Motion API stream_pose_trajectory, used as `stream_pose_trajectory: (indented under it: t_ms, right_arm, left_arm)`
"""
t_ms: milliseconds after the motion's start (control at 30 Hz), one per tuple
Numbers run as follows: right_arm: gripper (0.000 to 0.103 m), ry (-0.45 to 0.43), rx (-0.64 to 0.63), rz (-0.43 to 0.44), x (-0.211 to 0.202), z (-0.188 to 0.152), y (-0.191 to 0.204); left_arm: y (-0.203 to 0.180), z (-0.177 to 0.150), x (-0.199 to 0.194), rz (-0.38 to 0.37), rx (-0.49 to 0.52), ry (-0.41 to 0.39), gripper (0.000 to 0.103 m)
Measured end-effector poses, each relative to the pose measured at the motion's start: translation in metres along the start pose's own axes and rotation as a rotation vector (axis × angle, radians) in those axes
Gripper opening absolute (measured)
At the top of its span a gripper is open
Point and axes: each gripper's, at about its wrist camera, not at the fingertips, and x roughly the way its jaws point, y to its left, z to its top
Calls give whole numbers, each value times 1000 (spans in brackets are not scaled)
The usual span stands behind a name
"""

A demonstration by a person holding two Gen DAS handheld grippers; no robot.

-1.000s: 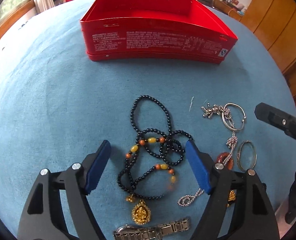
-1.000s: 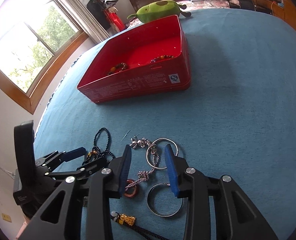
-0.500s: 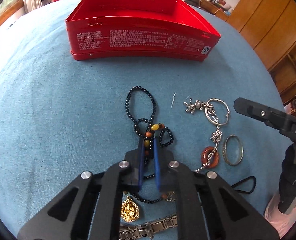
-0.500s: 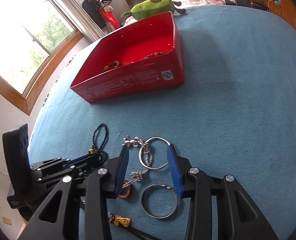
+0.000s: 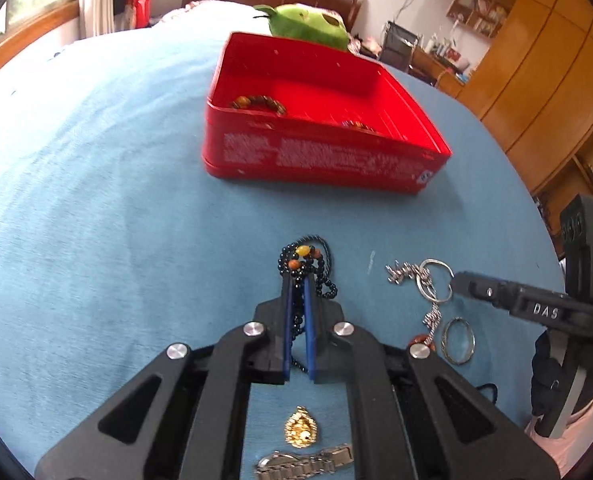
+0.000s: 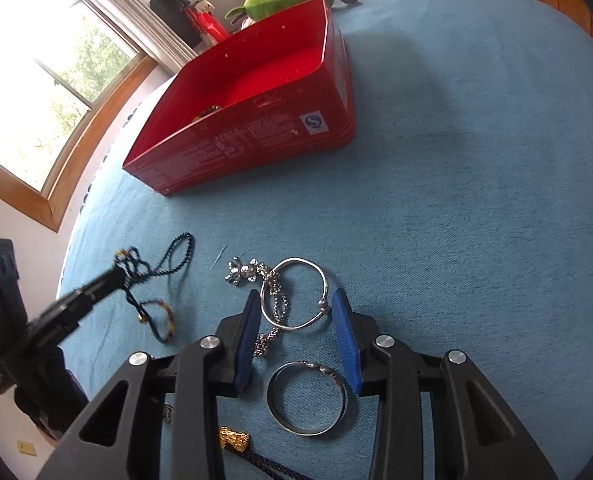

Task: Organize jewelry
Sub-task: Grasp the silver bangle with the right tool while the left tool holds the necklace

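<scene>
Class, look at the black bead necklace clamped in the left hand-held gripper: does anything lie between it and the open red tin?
Nothing visible does. The left hand-held gripper is shut on the black bead necklace, and only bare blue cloth lies between it and the open red tin. The silver jewellery sits off to the right.

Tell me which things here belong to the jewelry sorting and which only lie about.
Job: black bead necklace in left gripper; silver bangle; metal ring; gold pendant; watch; red tin.
Lying about: green plush toy; wooden cabinets.
</scene>
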Motion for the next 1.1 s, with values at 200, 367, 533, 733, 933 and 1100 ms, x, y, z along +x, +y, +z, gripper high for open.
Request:
stream_pose_trajectory:
  t_ms: [200, 367, 533, 733, 933, 1100]
  right_arm:
    - [37, 23, 28, 2, 7, 1, -7]
    - [37, 20, 31, 13, 4, 1, -6]
    - [38, 5, 3, 23, -5, -3, -1]
    - [38, 15, -30, 41, -6, -14, 8]
    - [38, 12, -73, 70, -12, -23, 17]
    - [38, 6, -63, 67, -16, -30, 12]
  left_arm:
    - [3, -2, 17, -3, 18, 90, 5]
    - [1, -7, 32, 12, 47, 137, 45]
    - [-8, -11, 34, 12, 81, 137, 58]
    - [-21, -20, 45, 89, 144, 159, 58]
    - [-20, -18, 48, 141, 140, 131, 13]
    - [-11, -15, 47, 107, 94, 121, 11]
